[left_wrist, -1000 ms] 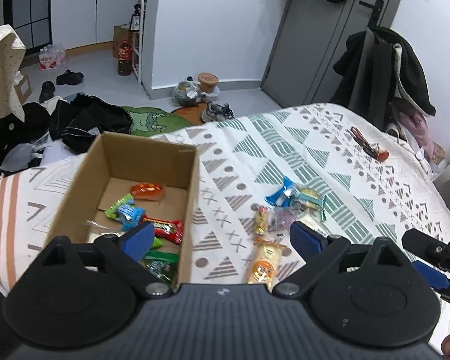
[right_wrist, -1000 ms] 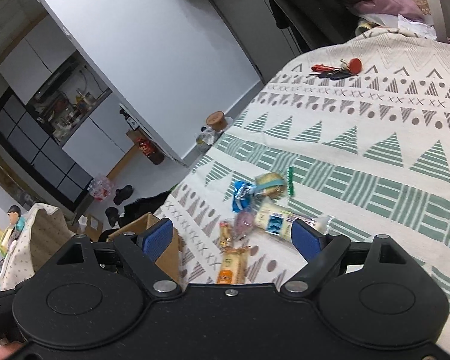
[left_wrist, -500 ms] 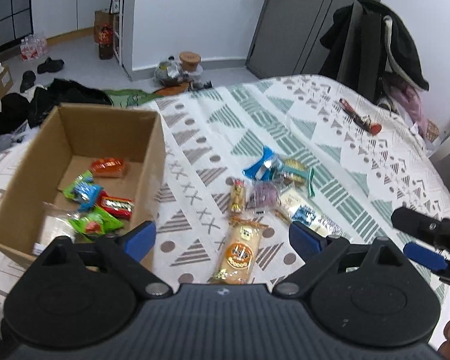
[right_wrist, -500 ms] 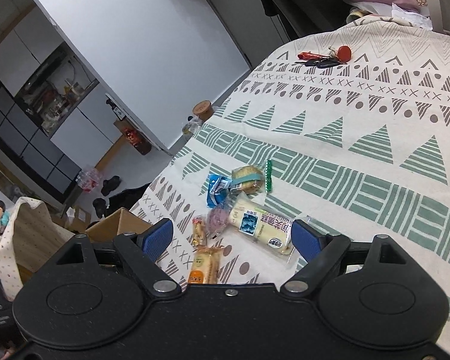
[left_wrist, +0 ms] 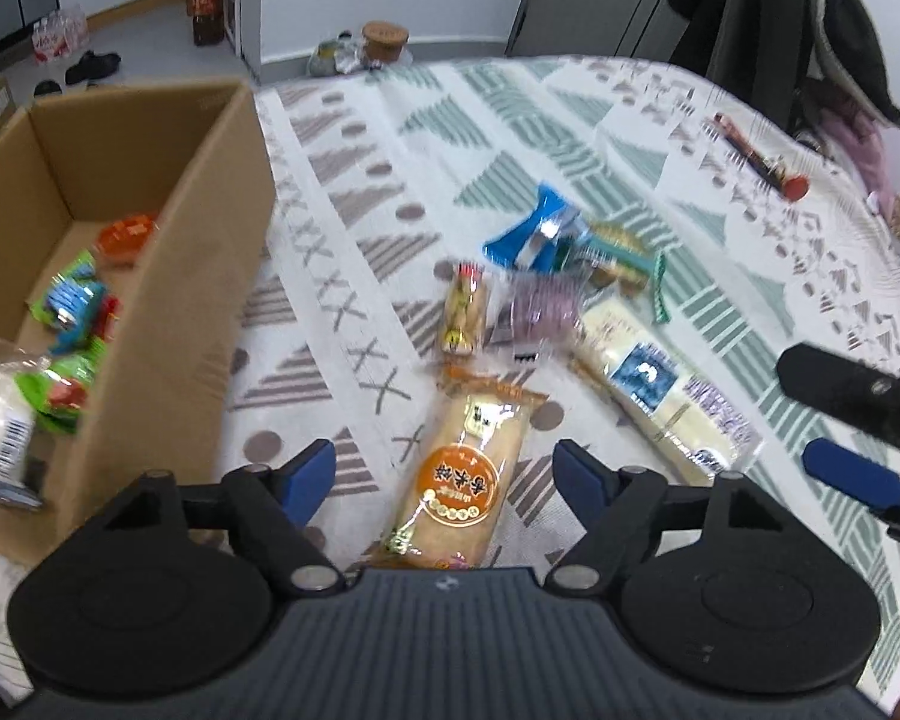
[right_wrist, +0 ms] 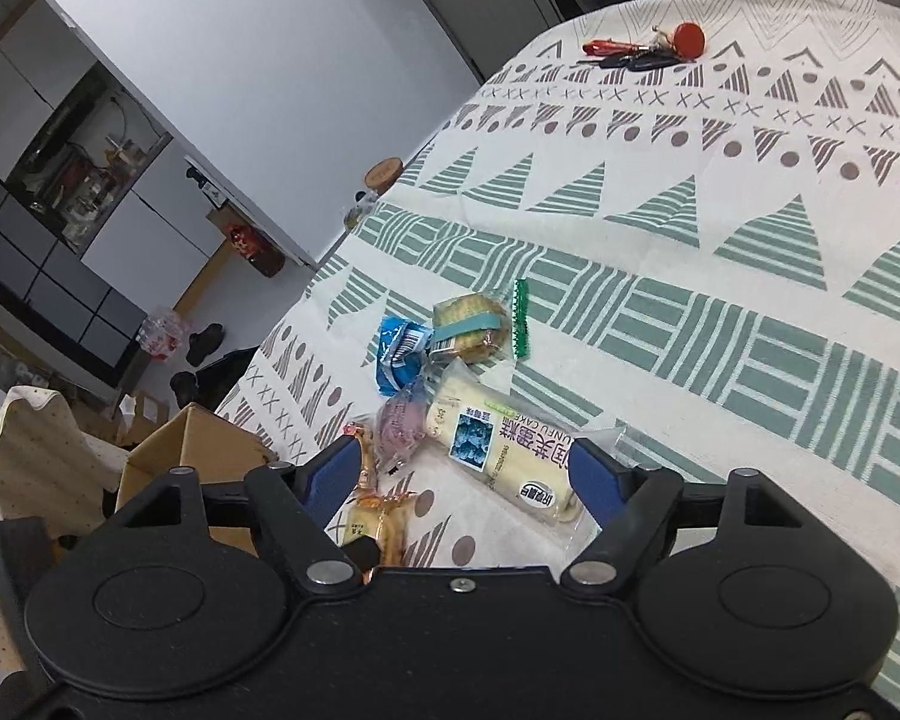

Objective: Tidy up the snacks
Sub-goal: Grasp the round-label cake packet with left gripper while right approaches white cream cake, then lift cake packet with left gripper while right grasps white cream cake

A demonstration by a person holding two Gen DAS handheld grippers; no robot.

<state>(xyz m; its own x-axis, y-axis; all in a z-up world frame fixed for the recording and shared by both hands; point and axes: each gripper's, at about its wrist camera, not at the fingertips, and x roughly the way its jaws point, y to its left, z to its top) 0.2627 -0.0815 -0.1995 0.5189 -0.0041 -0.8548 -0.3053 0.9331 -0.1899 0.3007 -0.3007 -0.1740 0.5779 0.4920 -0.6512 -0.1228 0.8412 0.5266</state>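
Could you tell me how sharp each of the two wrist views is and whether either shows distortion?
Left wrist view: motion blur smears the cardboard box and the purple snack packet. Right wrist view: sharper, print on the long cream cake packet is legible. Both bend the patterned tablecloth edges, fisheye style.

Snacks laid out on a covered table beside a box

A cardboard box [left_wrist: 168, 276] is set at the left of the tablecloth [left_wrist: 510, 120], with several packets [left_wrist: 66, 312] inside; a cluster of snacks [left_wrist: 546, 312] is spread to its right, and keys [left_wrist: 756, 156] are placed far behind.
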